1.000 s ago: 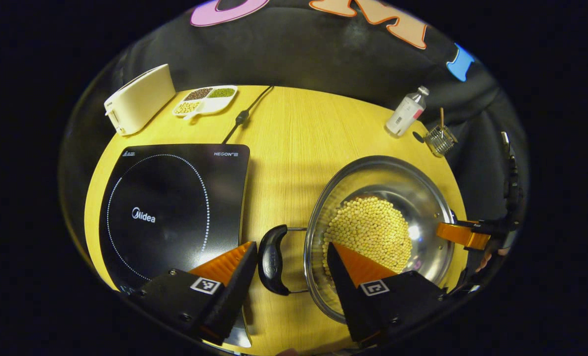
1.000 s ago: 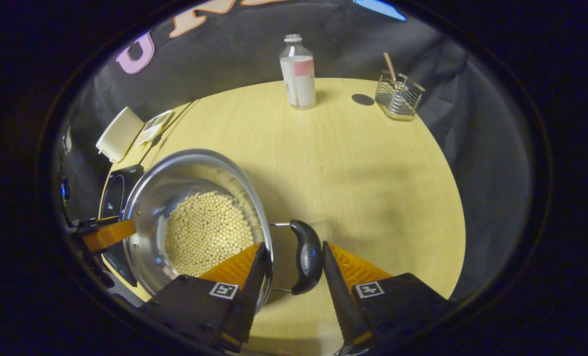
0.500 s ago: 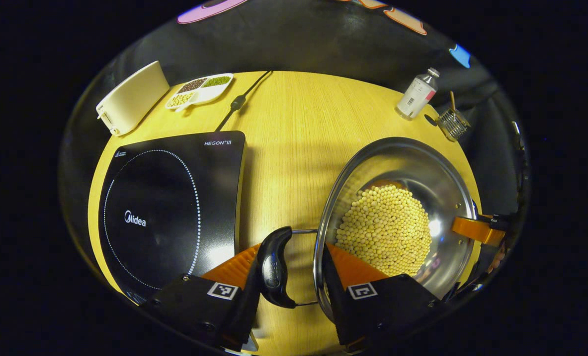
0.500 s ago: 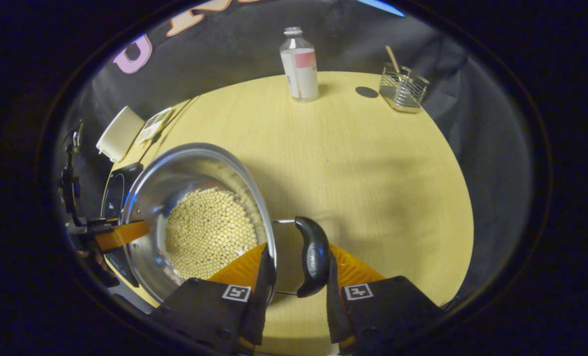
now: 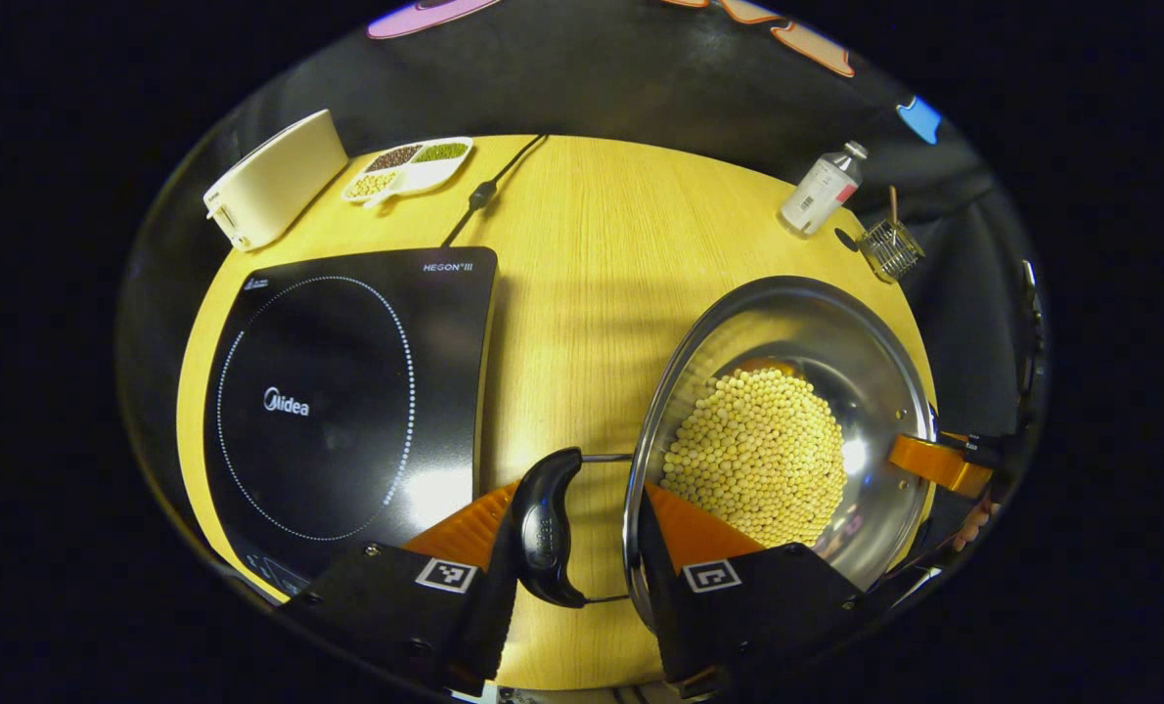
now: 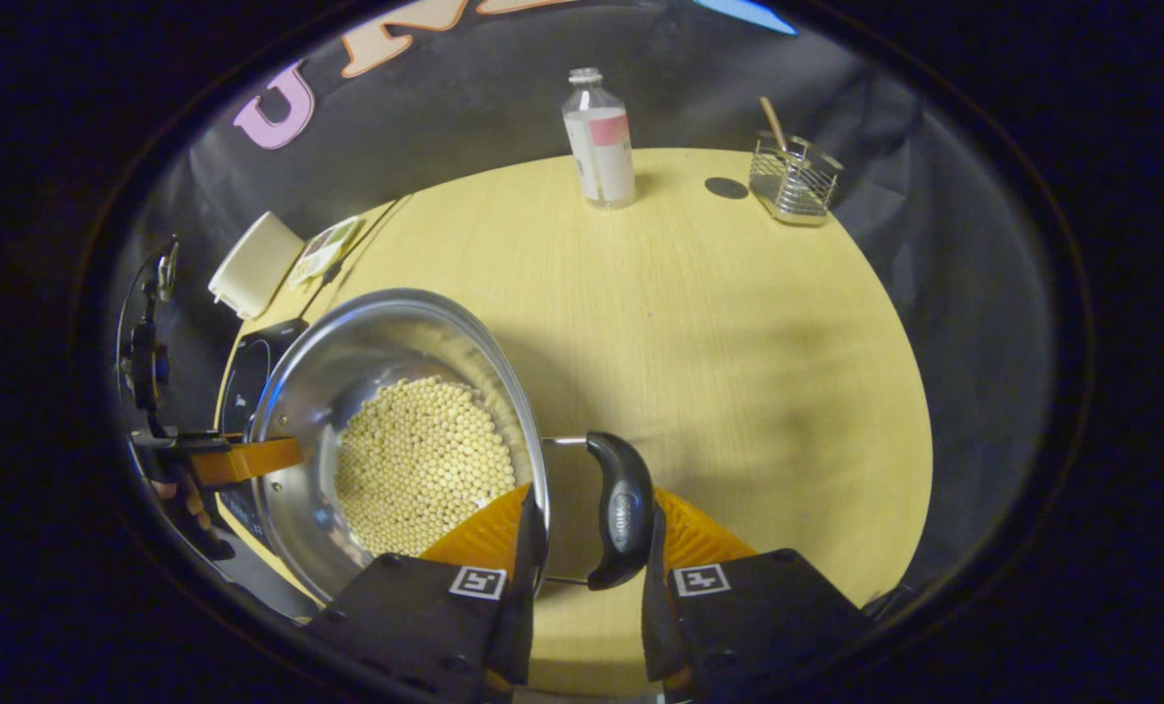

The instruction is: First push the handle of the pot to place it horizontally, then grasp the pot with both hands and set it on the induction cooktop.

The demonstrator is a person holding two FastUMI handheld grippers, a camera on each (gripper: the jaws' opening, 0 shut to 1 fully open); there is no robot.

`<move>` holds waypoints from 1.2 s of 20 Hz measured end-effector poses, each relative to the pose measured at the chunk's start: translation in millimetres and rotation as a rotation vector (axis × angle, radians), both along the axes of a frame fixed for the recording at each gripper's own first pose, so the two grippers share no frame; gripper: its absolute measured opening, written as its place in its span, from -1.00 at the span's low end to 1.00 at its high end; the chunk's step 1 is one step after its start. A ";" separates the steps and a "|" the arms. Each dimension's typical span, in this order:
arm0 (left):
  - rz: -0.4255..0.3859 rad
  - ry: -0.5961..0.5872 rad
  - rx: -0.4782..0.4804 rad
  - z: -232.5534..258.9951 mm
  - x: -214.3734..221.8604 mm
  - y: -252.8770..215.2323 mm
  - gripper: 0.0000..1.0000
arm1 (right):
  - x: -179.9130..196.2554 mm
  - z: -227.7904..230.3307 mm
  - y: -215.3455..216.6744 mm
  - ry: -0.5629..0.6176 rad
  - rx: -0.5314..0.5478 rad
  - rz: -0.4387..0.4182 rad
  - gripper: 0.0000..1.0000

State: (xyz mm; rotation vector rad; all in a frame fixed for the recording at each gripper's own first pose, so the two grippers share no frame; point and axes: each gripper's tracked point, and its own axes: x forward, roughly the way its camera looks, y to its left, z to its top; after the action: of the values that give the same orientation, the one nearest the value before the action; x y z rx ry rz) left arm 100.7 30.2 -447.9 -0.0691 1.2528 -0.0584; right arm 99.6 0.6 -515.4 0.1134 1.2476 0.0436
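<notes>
Yellow wood desk underfoot, and both grippers are on the pot. Nearest, the left gripper is clamped on its black side handle; the right gripper is clamped on the opposite handle. Between them the steel bowl brims with pale beans. So the two-handed grasp looks set; I judge the lift is the step in hand. Next: raise it level and carry it toward the induction cooktop, just beyond the left gripper's outer finger. Farther off, a bottle and wire basket.
</notes>
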 end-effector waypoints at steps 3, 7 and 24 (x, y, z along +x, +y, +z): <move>0.020 -0.019 0.020 15.4 -8.1 7.0 0.24 | -3.0 11.7 8.2 -0.012 0.029 0.013 -0.06; 0.062 -0.034 0.058 40.0 -24.8 29.2 0.24 | -6.0 19.2 33.2 -0.023 0.086 0.060 -0.06; -0.063 -0.075 -0.056 48.2 -17.7 189.4 0.22 | -40.1 51.1 202.8 -0.050 -0.025 -0.053 -0.19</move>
State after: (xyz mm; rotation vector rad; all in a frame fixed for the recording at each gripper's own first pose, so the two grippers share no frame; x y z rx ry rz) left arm 83.1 219.6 -399.7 -0.0752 1.1779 -0.1496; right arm 59.4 203.4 -464.3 0.1233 1.1942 -0.0151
